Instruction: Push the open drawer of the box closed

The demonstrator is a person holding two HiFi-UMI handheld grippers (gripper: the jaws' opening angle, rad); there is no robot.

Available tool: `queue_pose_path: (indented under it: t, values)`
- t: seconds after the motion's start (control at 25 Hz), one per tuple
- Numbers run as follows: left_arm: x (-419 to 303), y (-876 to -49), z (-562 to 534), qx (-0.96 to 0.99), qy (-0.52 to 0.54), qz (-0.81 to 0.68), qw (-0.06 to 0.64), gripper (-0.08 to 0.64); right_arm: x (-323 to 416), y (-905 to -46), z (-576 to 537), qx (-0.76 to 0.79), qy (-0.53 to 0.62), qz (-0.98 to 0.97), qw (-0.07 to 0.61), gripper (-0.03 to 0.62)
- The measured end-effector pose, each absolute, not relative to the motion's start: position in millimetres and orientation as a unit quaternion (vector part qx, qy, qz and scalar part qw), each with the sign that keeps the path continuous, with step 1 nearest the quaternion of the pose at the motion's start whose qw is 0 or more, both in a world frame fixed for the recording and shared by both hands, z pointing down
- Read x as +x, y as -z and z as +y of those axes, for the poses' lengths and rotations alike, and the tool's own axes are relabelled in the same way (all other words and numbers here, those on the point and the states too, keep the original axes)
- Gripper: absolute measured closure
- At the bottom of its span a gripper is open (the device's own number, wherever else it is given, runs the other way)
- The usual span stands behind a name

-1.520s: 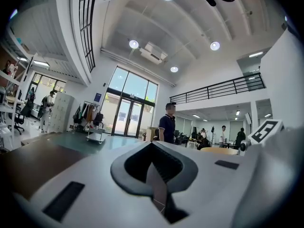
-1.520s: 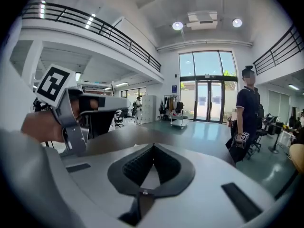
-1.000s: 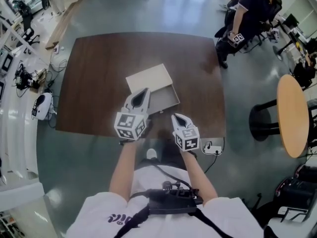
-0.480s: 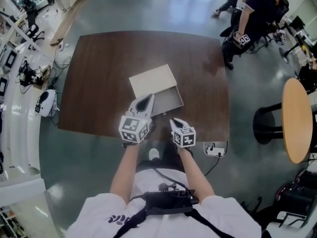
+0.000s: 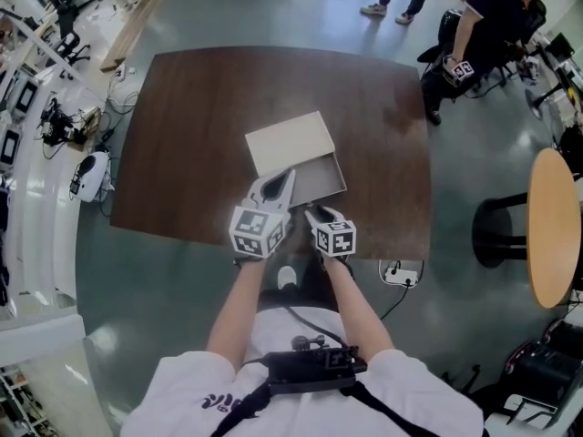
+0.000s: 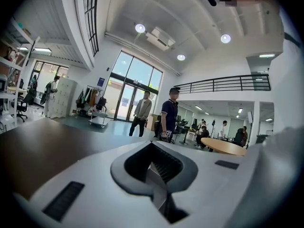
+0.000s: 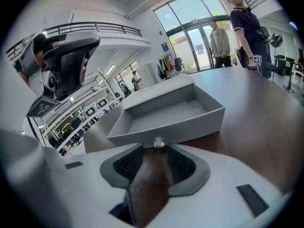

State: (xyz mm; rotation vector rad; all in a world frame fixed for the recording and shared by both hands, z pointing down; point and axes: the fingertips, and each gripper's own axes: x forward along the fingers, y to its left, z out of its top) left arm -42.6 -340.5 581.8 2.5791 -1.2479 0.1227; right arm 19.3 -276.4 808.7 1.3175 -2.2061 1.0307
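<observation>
A cream-topped box [image 5: 290, 142] lies on the dark wooden table [image 5: 182, 135] with its grey drawer [image 5: 321, 178] pulled out toward me and empty. A small clear knob [image 7: 158, 142] sits on the drawer front [image 7: 190, 127]. My right gripper [image 7: 156, 158] is just in front of that knob; its jaws have just been opening and stand open, with only tabletop between them. It also shows low at the drawer's near side [image 5: 310, 210]. My left gripper [image 5: 284, 178] hovers over the drawer's left edge, its jaws [image 6: 153, 167] together on nothing.
The table's near edge [image 5: 273, 248] is right under my hands. A power strip [image 5: 401, 273] lies on the floor at the right. A round wooden table [image 5: 551, 226] stands far right. A person in a dark shirt [image 5: 492, 25] stands beyond the table's far right corner.
Both grippers have dropped and moved in toward the drawer. The right one has come further, from the table's edge up to the drawer front.
</observation>
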Motion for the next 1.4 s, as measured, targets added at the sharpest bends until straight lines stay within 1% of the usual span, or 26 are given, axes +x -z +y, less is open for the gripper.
queue_pose_path:
  t: [0.12, 0.48, 0.52, 0.6, 0.96, 1.4]
  values:
    - [-43.7, -583.2, -341.0, 0.889, -0.042, -0.433, 0.140, 0.552, 17.0, -812.7, -282.8, 0.472, -0.369, -0.779, 0.186, 0.453]
    - [-44.1, -581.9, -347.8, 0.887, -0.037, -0.437, 0.144, 0.551, 13.2, -821.2, -292.7, 0.473, -0.368, -0.771, 0.217, 0.456]
    - [-45.6, -582.1, -349.0, 0.887, -0.036, -0.437, 0.145, 0.552, 13.1, -821.0, -294.0, 0.475, -0.365, -0.770, 0.221, 0.460]
    - [-48.3, -583.0, -350.6, 0.885, -0.035, -0.440, 0.147, 0.551, 14.0, -820.6, -294.9, 0.478, -0.363, -0.768, 0.225, 0.512]
    - [-44.1, -579.7, -356.3, 0.882, -0.028, -0.445, 0.151, 0.551, 22.1, -806.4, -306.3, 0.482, -0.350, -0.772, 0.219, 0.514]
    - [-60.7, -587.7, -369.5, 0.866, -0.030, -0.473, 0.158, 0.552, 12.2, -809.6, -346.5, 0.474, -0.353, -0.779, 0.210, 0.514]
